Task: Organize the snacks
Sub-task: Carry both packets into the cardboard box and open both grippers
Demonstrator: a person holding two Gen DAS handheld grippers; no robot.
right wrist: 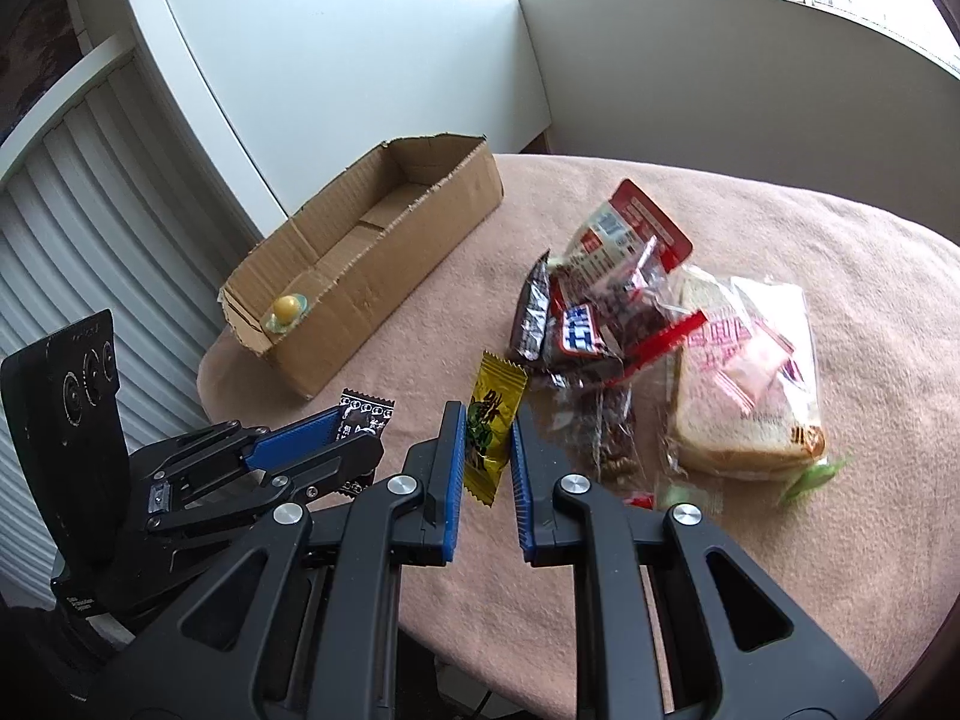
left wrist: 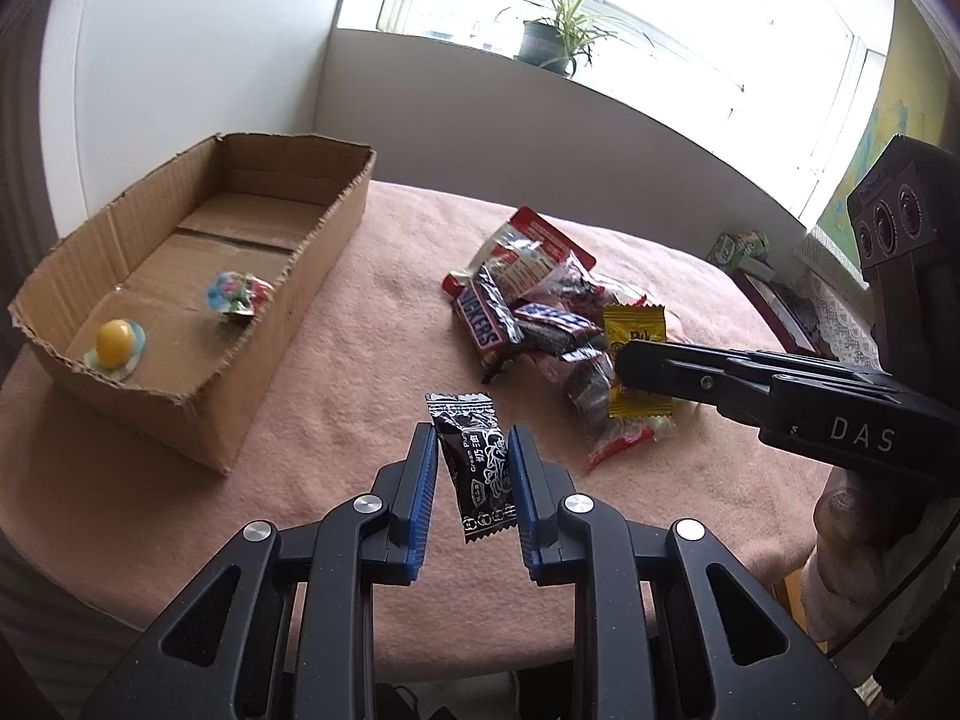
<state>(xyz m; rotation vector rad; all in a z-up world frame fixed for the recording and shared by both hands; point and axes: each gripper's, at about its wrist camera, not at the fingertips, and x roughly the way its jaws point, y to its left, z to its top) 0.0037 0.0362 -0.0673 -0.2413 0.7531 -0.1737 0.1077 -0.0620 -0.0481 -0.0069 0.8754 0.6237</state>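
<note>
While both wrappers are hanging clear of the cloth, a black candy sachet (left wrist: 477,468) is being pinched between the blue pads of the left gripper (left wrist: 472,450), whose jaws are being kept closed on the packet's sides; the sachet is being held upright, its crimped upper end rising above the fingertips and its lower end dangling between the fingers. A yellow candy sachet (right wrist: 493,433) is being clamped in the same way by the right gripper (right wrist: 487,429), jaws drawn in against its sides, the packet tilted slightly with its top leaning to the right above the tips.

Seen from the right wrist, the left gripper is being carried just to the left of the right one and a little lower in the picture, with the black sachet poking out past its tips. Seen from the left wrist, the right gripper is being held off to the right, reaching in over the near edge of the snack pile (left wrist: 540,312), and part of the hand (left wrist: 852,546) gripping it is being shown at the right edge.

Ahead and to the right of the right gripper, the heap of bars and bags is being left on the pink tablecloth (right wrist: 780,570), with a wrapped sandwich (right wrist: 744,378) at its right side. Ahead and to the left of both tools, an open cardboard box (left wrist: 288,324) is being kept on the cloth, holding a yellow-domed sweet (left wrist: 116,343) near its close end and a blurred colourful wrapper (left wrist: 237,294) further along. Beyond the table, a potted plant (left wrist: 549,39) is being lit on the windowsill.
</note>
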